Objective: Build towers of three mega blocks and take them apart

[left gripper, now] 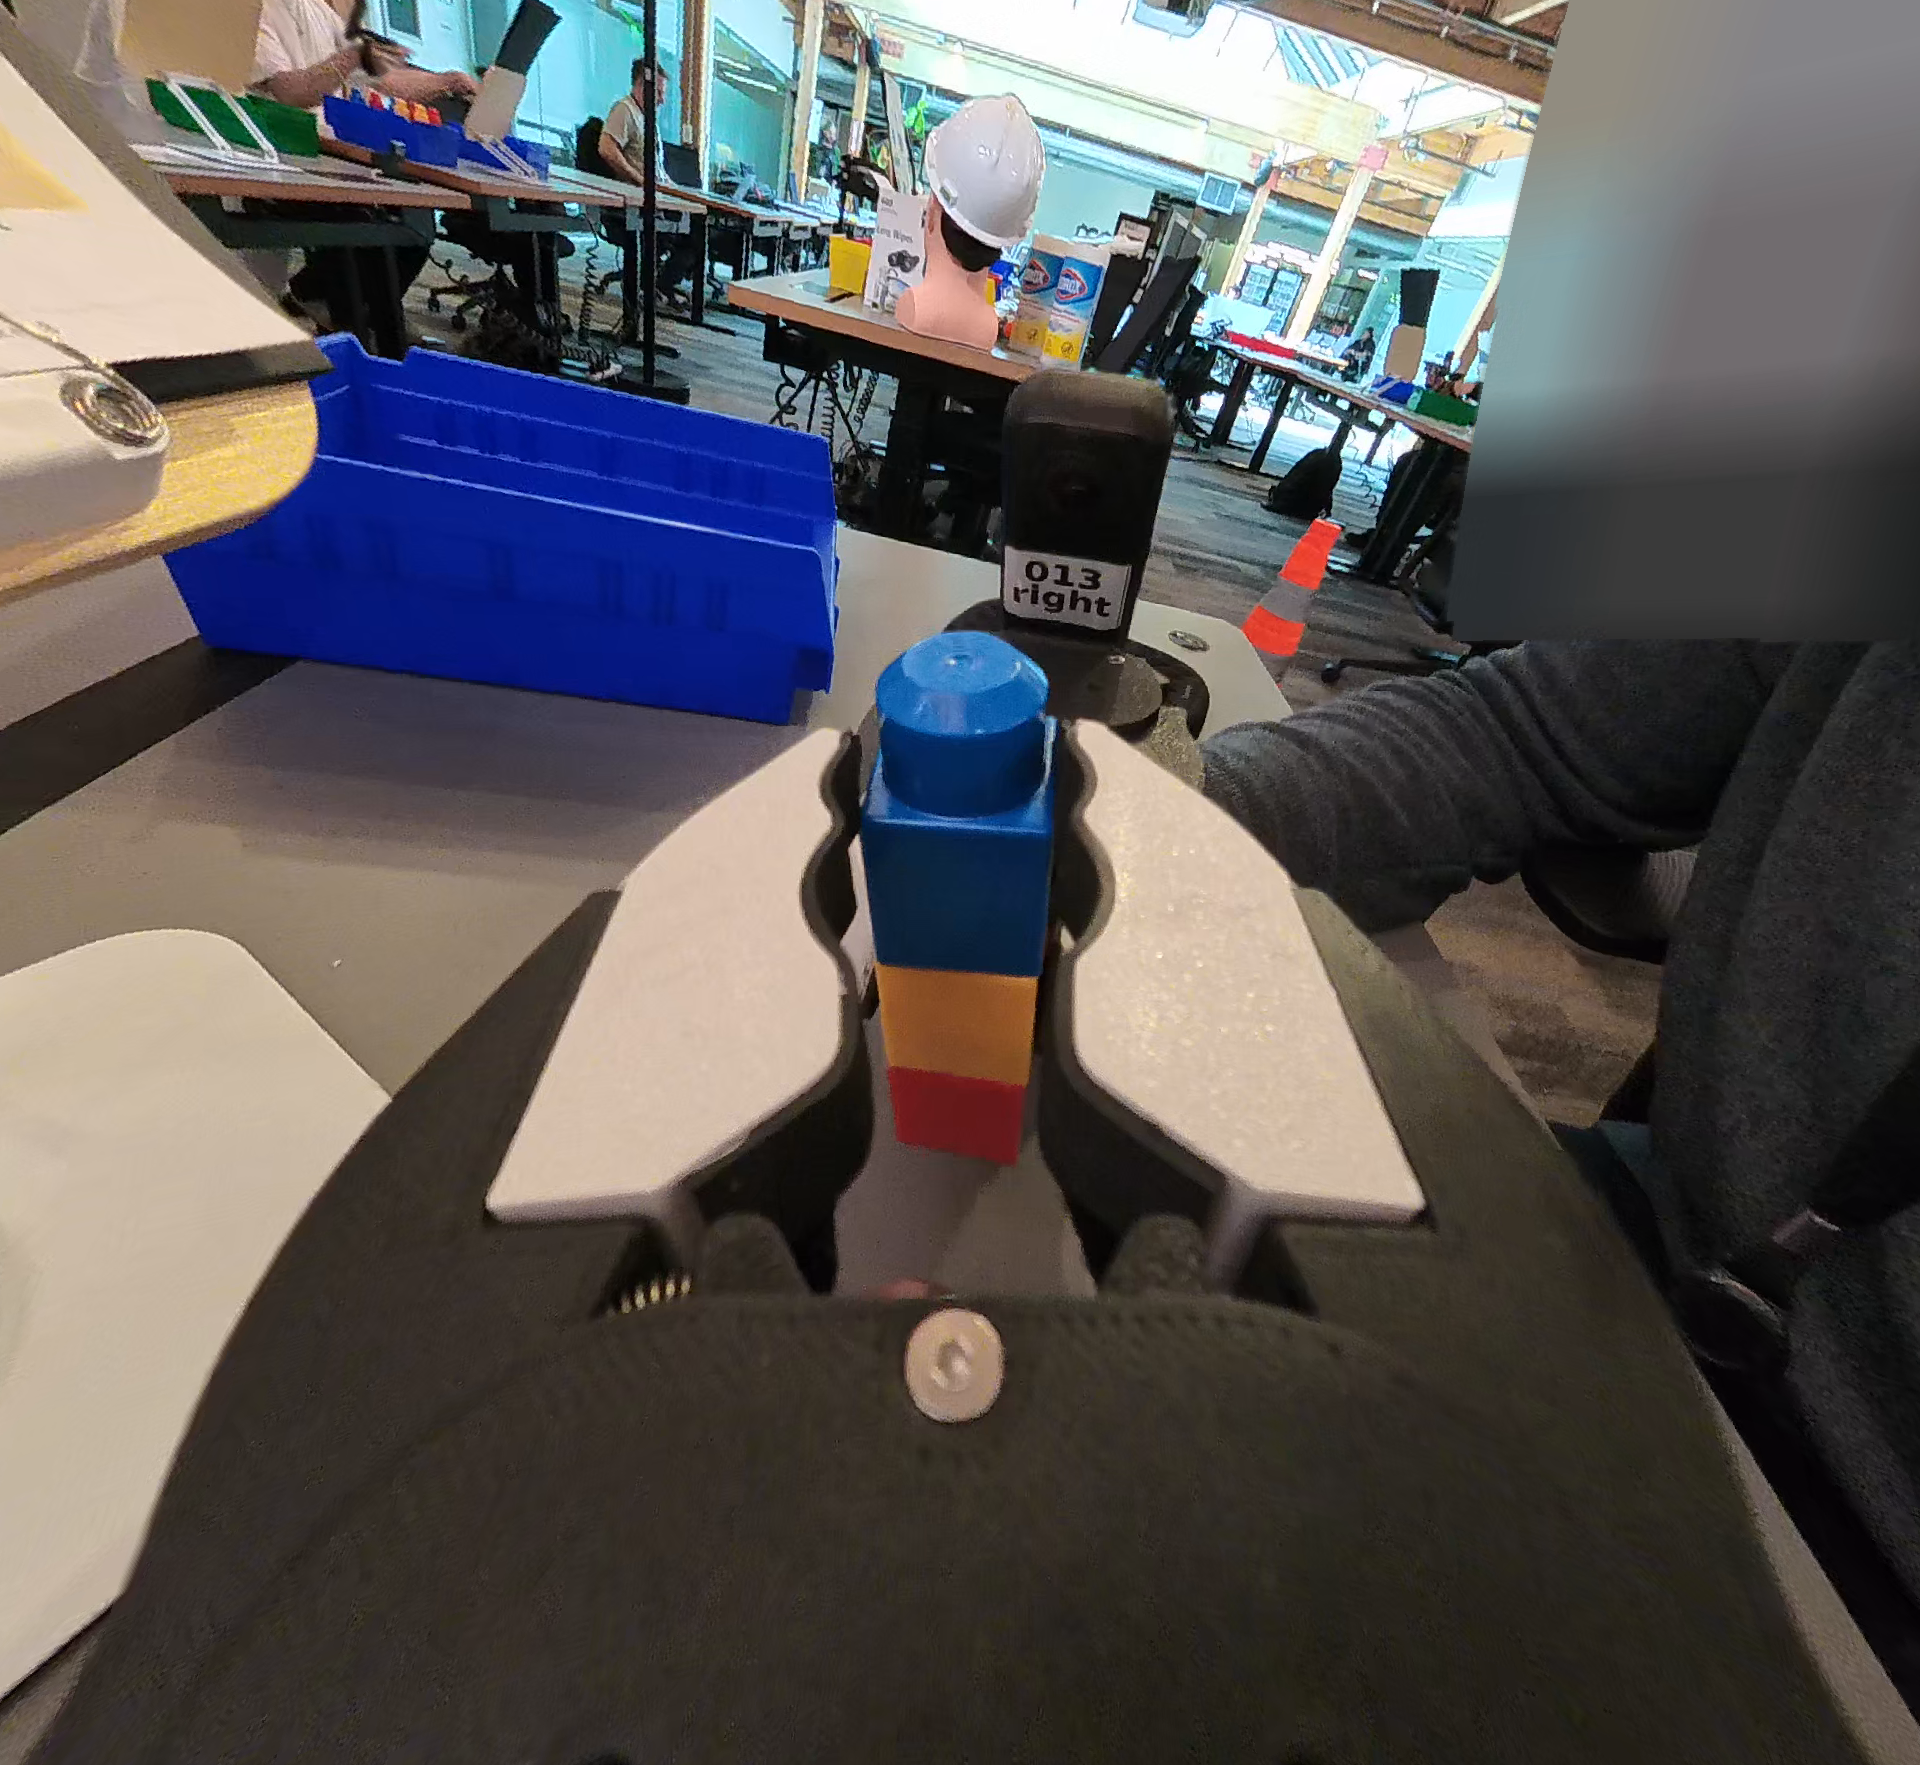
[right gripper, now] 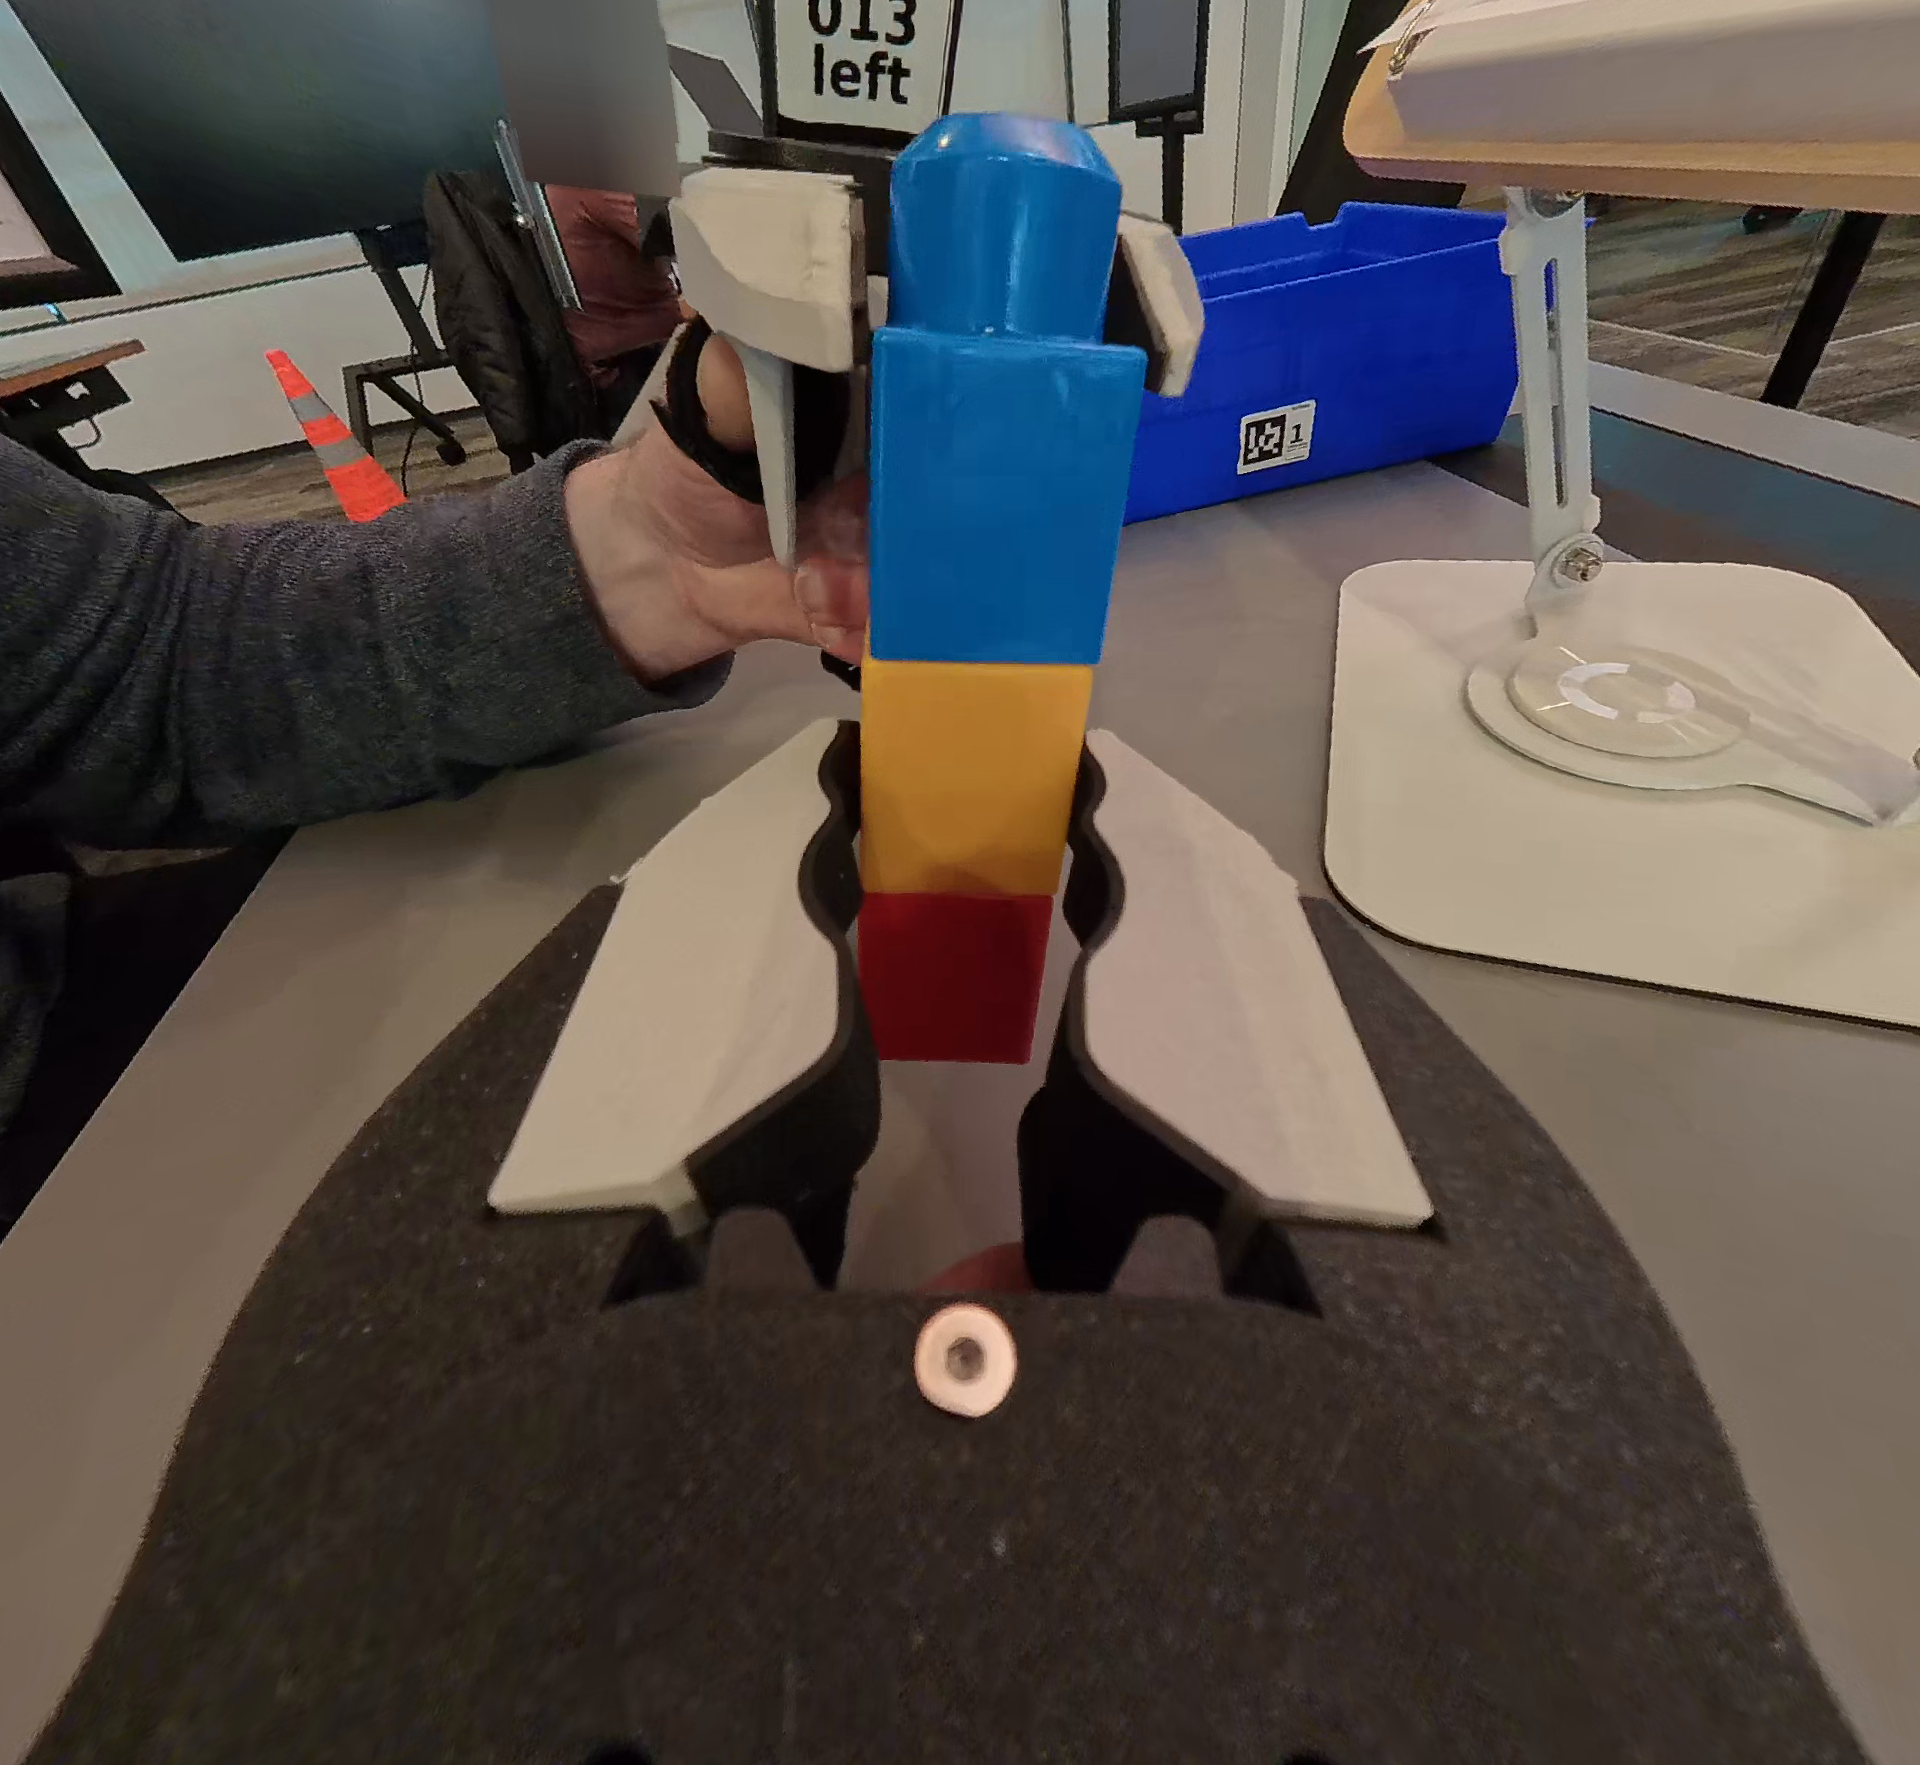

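Note:
A three-block tower stands upright between both grippers: blue block (left gripper: 956, 874) (right gripper: 997, 489) on top, yellow block (left gripper: 958, 1024) (right gripper: 966, 780) in the middle, red block (left gripper: 958, 1113) (right gripper: 951, 977) at the bottom. My left gripper (left gripper: 956, 780) is shut on the blue block; in the right wrist view it (right gripper: 997, 281) clamps the blue block's upper part from the far side. My right gripper (right gripper: 971, 780) is shut on the yellow block. In the left wrist view only its camera body (left gripper: 1081, 510) shows behind the tower. The red block hangs free over the grey table (left gripper: 416, 832).
A blue bin (left gripper: 499, 541) (right gripper: 1330, 344) sits on the table behind the tower. A white stand base (right gripper: 1558, 780) (left gripper: 135, 1144) holding a tilted board lies beside it. The person's grey sleeve (right gripper: 260, 624) (left gripper: 1455, 801) reaches in from the other side. Left tips to right tips: about 6 cm.

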